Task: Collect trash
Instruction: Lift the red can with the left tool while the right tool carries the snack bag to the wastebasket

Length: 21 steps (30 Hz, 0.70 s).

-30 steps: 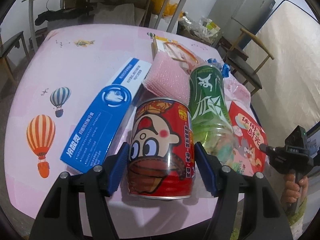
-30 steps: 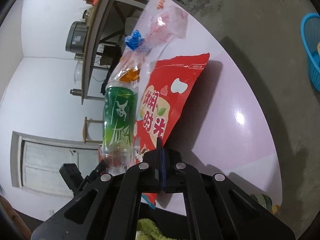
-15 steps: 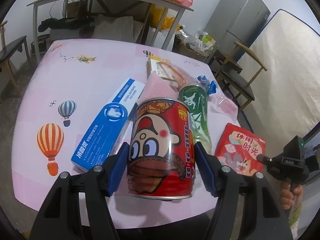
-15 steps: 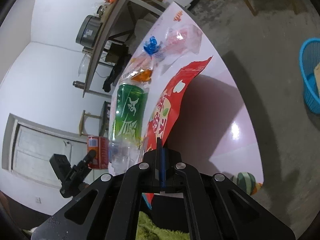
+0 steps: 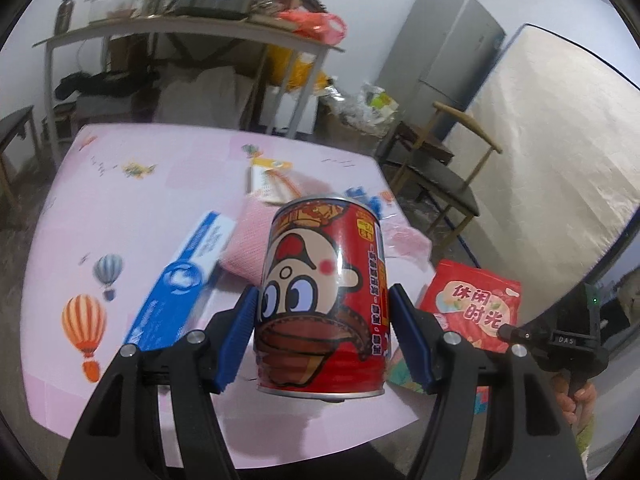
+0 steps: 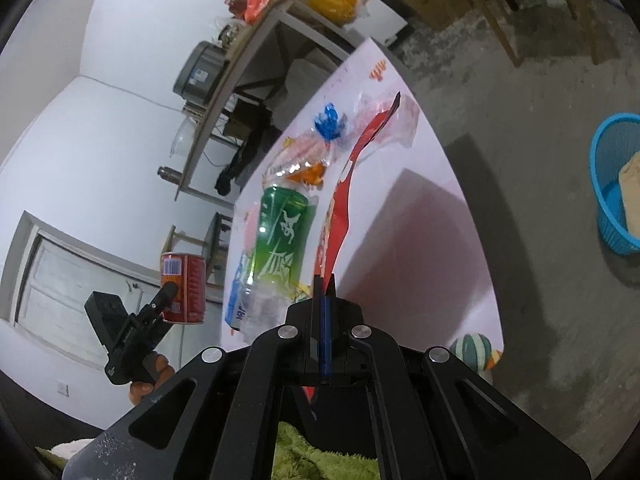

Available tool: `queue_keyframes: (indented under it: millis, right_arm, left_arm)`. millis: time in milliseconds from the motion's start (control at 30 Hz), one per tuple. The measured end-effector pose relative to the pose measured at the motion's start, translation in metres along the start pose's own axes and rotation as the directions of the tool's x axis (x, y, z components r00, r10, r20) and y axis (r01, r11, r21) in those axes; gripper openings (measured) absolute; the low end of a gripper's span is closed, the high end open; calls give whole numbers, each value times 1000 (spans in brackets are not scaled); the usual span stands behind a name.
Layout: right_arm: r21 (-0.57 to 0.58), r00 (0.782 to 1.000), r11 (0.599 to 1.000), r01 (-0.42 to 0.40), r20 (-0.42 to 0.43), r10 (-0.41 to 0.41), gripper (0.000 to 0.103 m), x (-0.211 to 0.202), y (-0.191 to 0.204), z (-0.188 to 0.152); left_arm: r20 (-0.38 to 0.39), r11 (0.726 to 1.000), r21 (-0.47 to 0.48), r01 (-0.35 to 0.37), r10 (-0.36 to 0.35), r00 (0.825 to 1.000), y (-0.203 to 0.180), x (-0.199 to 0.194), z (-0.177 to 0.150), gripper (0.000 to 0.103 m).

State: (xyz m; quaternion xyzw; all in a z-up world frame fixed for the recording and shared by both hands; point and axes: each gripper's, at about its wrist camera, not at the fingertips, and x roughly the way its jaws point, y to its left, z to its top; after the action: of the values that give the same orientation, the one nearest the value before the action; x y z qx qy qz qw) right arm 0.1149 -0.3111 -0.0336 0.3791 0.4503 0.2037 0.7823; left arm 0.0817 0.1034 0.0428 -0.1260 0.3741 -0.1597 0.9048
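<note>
My left gripper (image 5: pixel 322 312) is shut on a red cartoon-face can (image 5: pixel 324 292), held upright above the pink table (image 5: pixel 120 200). The same can (image 6: pixel 185 288) shows at the left of the right wrist view, with the left gripper (image 6: pixel 170 292) on it. My right gripper (image 6: pixel 325 284) is shut on the edge of a red snack bag (image 6: pixel 340 208), which hangs lifted off the table; that bag (image 5: pixel 474 306) also appears at the right of the left wrist view. A green plastic bottle (image 6: pixel 282 236) lies on the table beside the bag.
A blue-and-white carton (image 5: pixel 180 284), a pink sponge (image 5: pixel 250 246) and clear wrappers (image 6: pixel 360 128) lie on the table. A blue basket (image 6: pixel 616 184) stands on the floor at right. A wooden chair (image 5: pixel 444 172), a fridge (image 5: pixel 444 68) and a cluttered shelf table (image 5: pixel 192 28) stand beyond.
Both grippers have risen: the can has come up off the table in the left gripper, and the snack bag has lifted off the tabletop edge-on in the right.
</note>
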Motion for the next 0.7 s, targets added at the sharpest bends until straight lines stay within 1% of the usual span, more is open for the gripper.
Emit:
queue_keyframes:
  millis: [233, 333, 433, 533, 600, 633, 667, 700]
  right_arm:
    - [4, 996, 1000, -8, 84, 8, 0, -34, -10, -5]
    - [16, 991, 1000, -3, 137, 1, 0, -55, -19, -7]
    - [36, 979, 999, -1, 203, -7, 0, -75, -32, -8]
    - [84, 963, 996, 3, 267, -26, 0, -96, -51, -8]
    - [125, 945, 992, 28, 321, -67, 0, -116, -66, -8]
    - [143, 934, 989, 43, 345, -91, 0, -125, -73, -8]
    - [179, 918, 981, 68, 374, -132, 0, -139, -85, -8]
    - [207, 903, 974, 88, 396, -166, 0, -150, -94, -7]
  left_arm:
    - [-21, 993, 66, 99, -98, 995, -54, 15, 13, 64]
    - [-54, 983, 103, 151, -146, 988, -84, 30, 17, 64]
    - [-105, 968, 116, 224, -212, 972, -117, 50, 23, 64]
    - [-162, 946, 138, 294, -272, 949, -155, 74, 28, 64]
    - [-201, 932, 159, 324, -291, 935, -184, 94, 31, 64]
    - [-225, 924, 164, 345, -306, 925, -201, 106, 33, 64]
    - [-243, 917, 168, 362, -318, 917, -212, 114, 33, 64]
    - [-276, 909, 170, 382, -328, 903, -228, 128, 33, 64]
